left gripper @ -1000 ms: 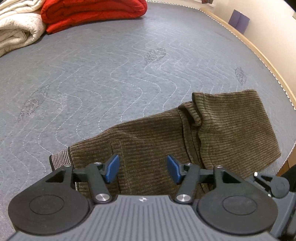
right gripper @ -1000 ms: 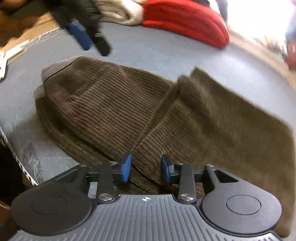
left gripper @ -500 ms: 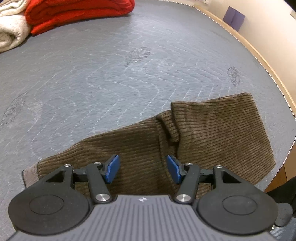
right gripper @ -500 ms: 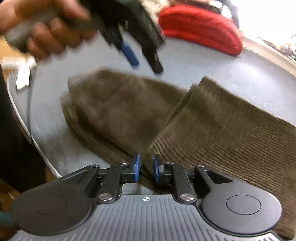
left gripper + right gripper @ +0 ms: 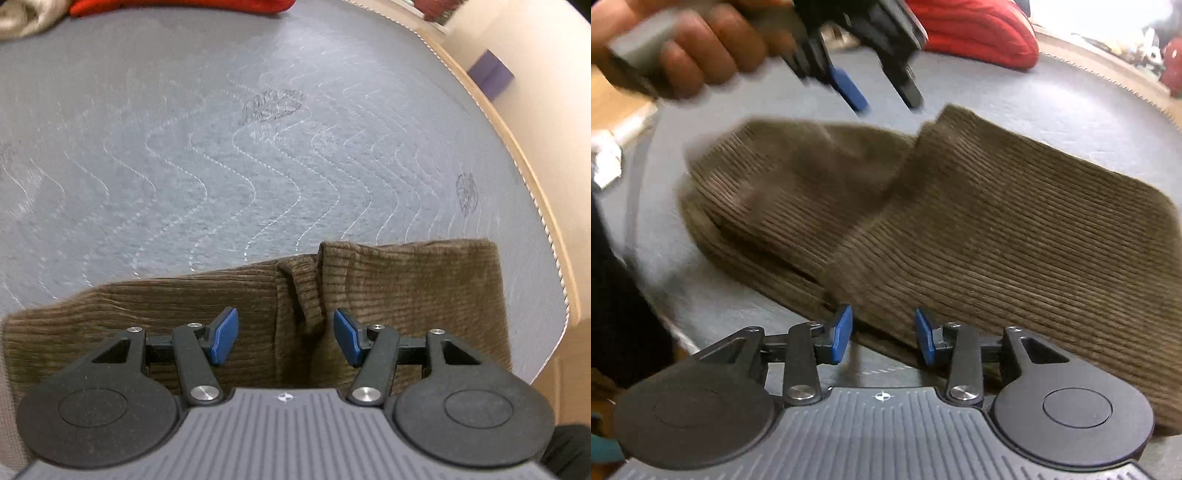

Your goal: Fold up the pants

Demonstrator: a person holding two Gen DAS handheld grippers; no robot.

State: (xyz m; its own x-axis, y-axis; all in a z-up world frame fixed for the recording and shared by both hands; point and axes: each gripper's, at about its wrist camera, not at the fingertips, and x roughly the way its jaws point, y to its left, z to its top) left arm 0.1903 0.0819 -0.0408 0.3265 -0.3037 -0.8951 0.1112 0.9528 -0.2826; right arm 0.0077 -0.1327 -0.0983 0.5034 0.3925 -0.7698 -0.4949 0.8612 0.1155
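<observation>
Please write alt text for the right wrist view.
Brown corduroy pants lie folded on a grey quilted surface, the right gripper open at their near edge. The left gripper, blurred, hovers above them; red fabric lies behind.

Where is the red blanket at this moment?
The red blanket lies at the far end of the grey quilted mattress, well beyond the brown corduroy pants. The left wrist view shows it at the top edge, beside a cream blanket.

The folded corduroy pants (image 5: 388, 288) lie on the quilted mattress (image 5: 221, 166) near its front edge. Behind them, at the far edge, sit 2 folded blankets (image 5: 979, 29), side by side.
</observation>
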